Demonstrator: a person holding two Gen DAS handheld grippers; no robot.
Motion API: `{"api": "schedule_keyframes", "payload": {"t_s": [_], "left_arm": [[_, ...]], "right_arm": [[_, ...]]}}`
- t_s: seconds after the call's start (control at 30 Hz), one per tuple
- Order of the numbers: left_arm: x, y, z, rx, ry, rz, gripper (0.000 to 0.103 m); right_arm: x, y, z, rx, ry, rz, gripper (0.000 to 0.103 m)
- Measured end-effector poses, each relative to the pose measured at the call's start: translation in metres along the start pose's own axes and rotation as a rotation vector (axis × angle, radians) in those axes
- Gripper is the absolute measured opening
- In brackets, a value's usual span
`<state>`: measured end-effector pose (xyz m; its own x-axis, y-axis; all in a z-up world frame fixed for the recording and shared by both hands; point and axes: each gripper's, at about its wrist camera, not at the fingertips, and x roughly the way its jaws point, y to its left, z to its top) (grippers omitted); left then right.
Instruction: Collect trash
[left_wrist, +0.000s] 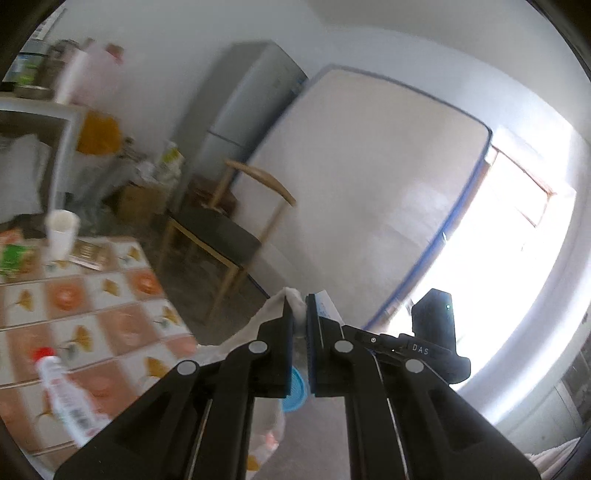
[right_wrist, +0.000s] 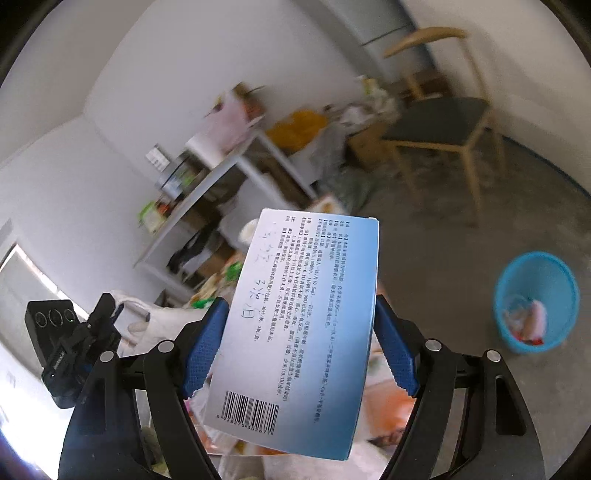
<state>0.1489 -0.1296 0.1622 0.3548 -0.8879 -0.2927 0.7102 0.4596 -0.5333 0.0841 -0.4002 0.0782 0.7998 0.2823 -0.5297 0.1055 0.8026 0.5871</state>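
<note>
Box (right_wrist: 299, 332) first: a flat blue-and-white carton with printed text and a barcode, clamped across its width between the blue pads of the right claw (right_wrist: 297, 347), held up off the counter and tilted. Claw is spread only as wide as the box and grips it firmly.

Left claw (left_wrist: 300, 321) is nearly closed, pinching the bunched top edge of a thin white plastic bag (left_wrist: 258, 325). Bag hangs below it beside the counter edge; something with a blue round lid shows through or behind it, cannot tell which. From the right wrist view the same bag (right_wrist: 162, 321) sits just left of the box, so the two claws are near each other.

Counter (left_wrist: 122, 325) next, covered in a leaf-and-orange tiled cloth. Left on it: a white bottle with a red cap (left_wrist: 62, 391) lying near the edge, a white paper cup (left_wrist: 62, 230) upright at the far end, a flat brown packet (left_wrist: 90, 253) just beside the cup, and a green packet (left_wrist: 14, 258) further left.

Floor beyond: a blue bin (right_wrist: 535, 301) well apart from the claws, already holding some crumpled scraps. A wooden chair (right_wrist: 439, 129) stands further back.

Judgement: partway through. Some trash is in the bin, one piece is in hand and headed for the bag or the bin, and several items on the counter remain.
</note>
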Motion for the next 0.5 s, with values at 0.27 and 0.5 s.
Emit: {"api": "schedule_keyframes", "payload": {"t_s": [0.27, 0.5], "left_arm": [[0.131, -0.030, -0.023, 0.001, 0.232, -0.084, 0.006], [0.258, -0.038, -0.061, 0.012, 0.454, -0.081, 0.006]], "right_arm": [[-0.021, -0.095, -0.004, 0.182, -0.022, -0.100, 0.073], [-0.008, -0.183, -0.012, 0.387, -0.003, -0.147, 0.073]]}}
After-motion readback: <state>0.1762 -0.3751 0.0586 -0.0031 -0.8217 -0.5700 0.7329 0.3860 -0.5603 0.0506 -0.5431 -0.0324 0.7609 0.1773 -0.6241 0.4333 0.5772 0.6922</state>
